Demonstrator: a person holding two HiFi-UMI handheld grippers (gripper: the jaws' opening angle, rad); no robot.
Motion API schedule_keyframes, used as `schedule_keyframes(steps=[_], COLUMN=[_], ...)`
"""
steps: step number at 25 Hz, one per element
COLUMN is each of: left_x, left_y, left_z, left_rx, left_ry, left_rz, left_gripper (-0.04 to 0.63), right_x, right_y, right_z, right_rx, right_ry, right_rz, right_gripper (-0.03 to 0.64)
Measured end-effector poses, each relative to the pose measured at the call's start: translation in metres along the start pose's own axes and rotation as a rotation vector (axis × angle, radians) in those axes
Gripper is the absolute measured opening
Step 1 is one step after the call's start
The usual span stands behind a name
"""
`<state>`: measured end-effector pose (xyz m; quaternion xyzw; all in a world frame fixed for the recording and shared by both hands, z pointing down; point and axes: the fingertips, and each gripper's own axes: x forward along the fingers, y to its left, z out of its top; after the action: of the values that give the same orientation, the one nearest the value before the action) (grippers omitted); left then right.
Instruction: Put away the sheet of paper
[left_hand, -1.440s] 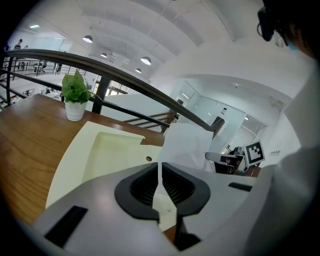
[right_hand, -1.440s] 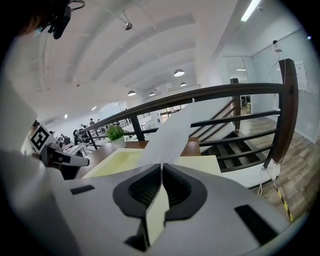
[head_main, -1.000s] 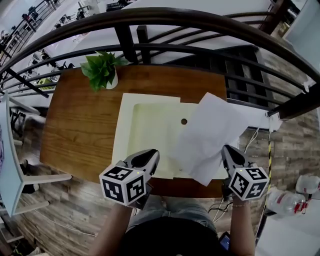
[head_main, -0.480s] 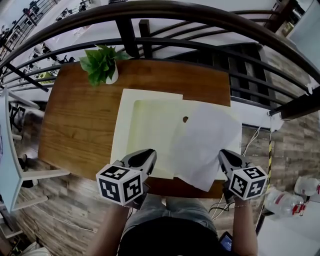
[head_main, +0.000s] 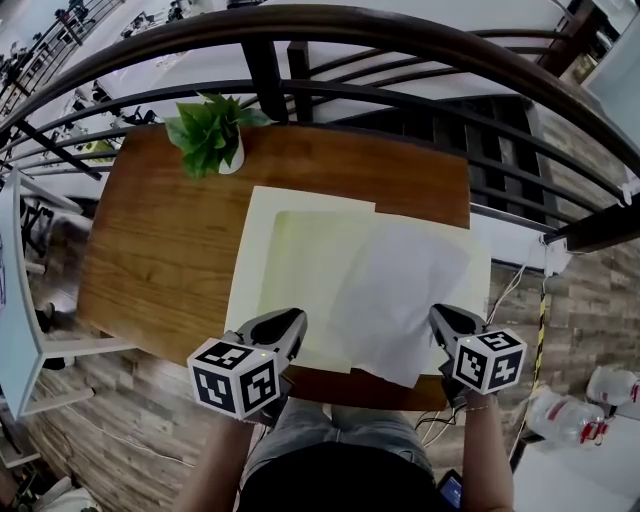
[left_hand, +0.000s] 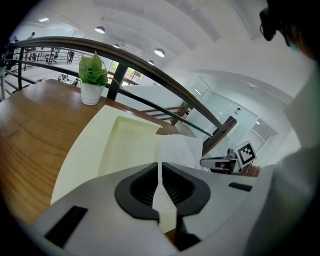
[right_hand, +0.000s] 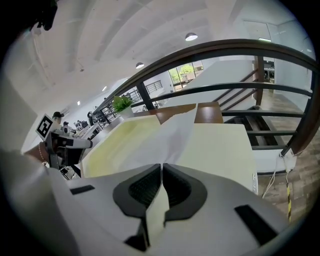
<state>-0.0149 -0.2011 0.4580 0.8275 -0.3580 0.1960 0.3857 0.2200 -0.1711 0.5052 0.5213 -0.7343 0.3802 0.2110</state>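
Potted plant (head_main: 210, 135) at the far left, on a wooden table (head_main: 150, 250), set apart from the far left corner of a pale yellow tray (head_main: 290, 260). Bare wood all along the tray's left side.

Next, at the tray's near left corner: the left gripper (head_main: 288, 322), tips just over the tray's near rim, pointing along the tray and downward. Fingers (left_hand: 142, 187) drawn together to a hairline slit. Not clear whether any thin edge is caught in that slit.

Tray lying flat, long side running away from the person, shallow well in its middle, left half uncovered.

Over the tray's right half: the sheet of paper (head_main: 400, 290), white, spread across the well and the right rim, not quite flat, bowed upward from its near end. Near corner of the sheet past the tray's near rim and over the table's edge.

At the tray's near right corner: the right gripper (head_main: 442, 318), angled down, fingers (right_hand: 180, 187) clamped tight on the near right edge of the sheet, paper rising straight out from between them.

Behind the tray's far edge, a dark curved railing (head_main: 350, 22).
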Motion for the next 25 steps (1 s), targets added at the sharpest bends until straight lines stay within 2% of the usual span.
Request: schedule_keyframes(steps=[11, 25], left_x=[-0.004, -0.013], left_y=[0.009, 0.015], left_z=[0.005, 0.006], left_rx=[-0.026, -0.064], left_ry=[-0.017, -0.033], left_rz=[0.027, 0.060], left_gripper=[0.037, 0.037], right_x=[0.025, 0.057], right_y=[0.007, 0.032], right_z=[0.002, 0.007], right_rx=[-0.038, -0.078], right_ry=[0.073, 0.117], right_rz=[0.038, 0.069], right_gripper=[0.034, 0.034])
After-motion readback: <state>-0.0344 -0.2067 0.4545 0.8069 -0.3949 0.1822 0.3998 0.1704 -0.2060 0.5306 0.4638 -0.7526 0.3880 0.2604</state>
